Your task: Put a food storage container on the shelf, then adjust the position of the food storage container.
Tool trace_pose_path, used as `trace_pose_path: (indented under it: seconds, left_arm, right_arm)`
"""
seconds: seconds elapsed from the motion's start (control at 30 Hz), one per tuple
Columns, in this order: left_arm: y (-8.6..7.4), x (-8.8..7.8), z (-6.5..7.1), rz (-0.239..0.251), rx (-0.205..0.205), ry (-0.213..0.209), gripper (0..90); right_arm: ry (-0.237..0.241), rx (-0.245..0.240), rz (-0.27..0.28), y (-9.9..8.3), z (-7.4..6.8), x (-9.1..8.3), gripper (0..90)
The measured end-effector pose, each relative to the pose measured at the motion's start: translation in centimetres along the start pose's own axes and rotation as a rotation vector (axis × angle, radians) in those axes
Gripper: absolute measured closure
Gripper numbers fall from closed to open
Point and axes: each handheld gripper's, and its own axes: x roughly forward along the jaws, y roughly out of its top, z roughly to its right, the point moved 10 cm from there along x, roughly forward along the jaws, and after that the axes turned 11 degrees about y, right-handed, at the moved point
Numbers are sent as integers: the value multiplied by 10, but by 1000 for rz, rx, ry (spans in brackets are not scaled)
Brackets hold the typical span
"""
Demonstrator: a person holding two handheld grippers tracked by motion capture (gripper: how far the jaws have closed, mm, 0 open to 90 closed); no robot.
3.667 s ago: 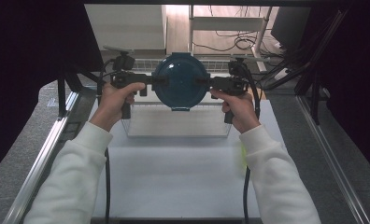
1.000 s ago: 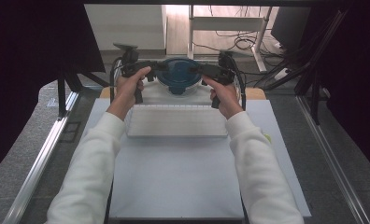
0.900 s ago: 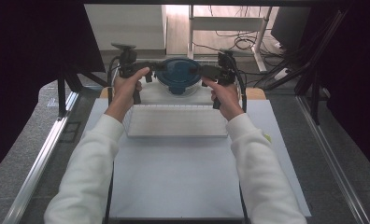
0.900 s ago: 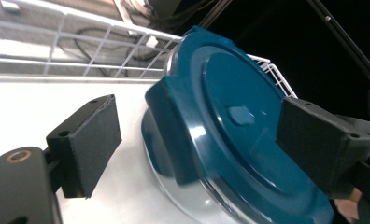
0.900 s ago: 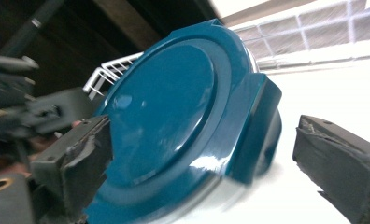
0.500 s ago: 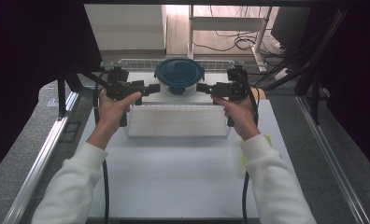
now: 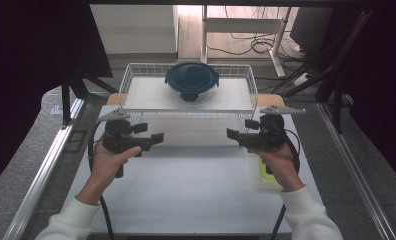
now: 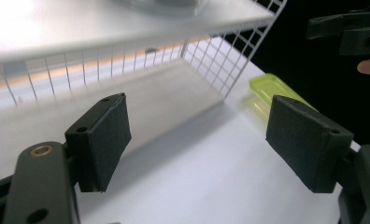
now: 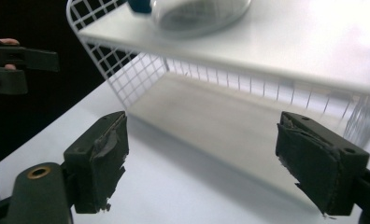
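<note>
Wire rack (image 7: pixel 136 75) | upper shelf: lidded glass bowl (image 7: pixel 192 80) | lower shelf: bare

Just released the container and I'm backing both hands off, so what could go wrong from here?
1. The round glass container with the dark blue lid sits on the white wire rack's top shelf; a bump to the rack could shift it.
2. The right gripper, jaws open and empty, is close to the rack's front corner and could snag the wire.
3. The yellow-green flat piece lies under the right hand and could be knocked.

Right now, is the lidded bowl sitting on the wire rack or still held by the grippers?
On the rack. The bowl rests on the wire rack; the left gripper and right gripper are apart from it, jaws open.
</note>
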Motion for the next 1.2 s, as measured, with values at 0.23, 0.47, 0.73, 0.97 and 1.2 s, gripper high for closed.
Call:
trace_pose_path:
  seconds: [0.23, 0.47, 0.73, 0.97, 1.2]
  left_arm:
    - [-47, -3, 2, -33, -35, -12, 203]
    - [-80, 0, 1, -61, 47, 59, 206]
    - [-113, 16, 4, -141, 64, 55, 209]
    - [-121, 21, 4, -161, 61, 67, 213]
    - [-124, 23, 4, -164, 74, 62, 213]
  right_arm:
    - [21, -9, -48, -46, -10, -10, 197]
    - [19, -26, -103, -84, -12, -9, 232]
    - [15, -18, -145, -120, -12, 0, 252]
    - [16, -8, -168, -133, -10, 3, 257]
    - [10, 0, -168, -132, -10, 2, 256]
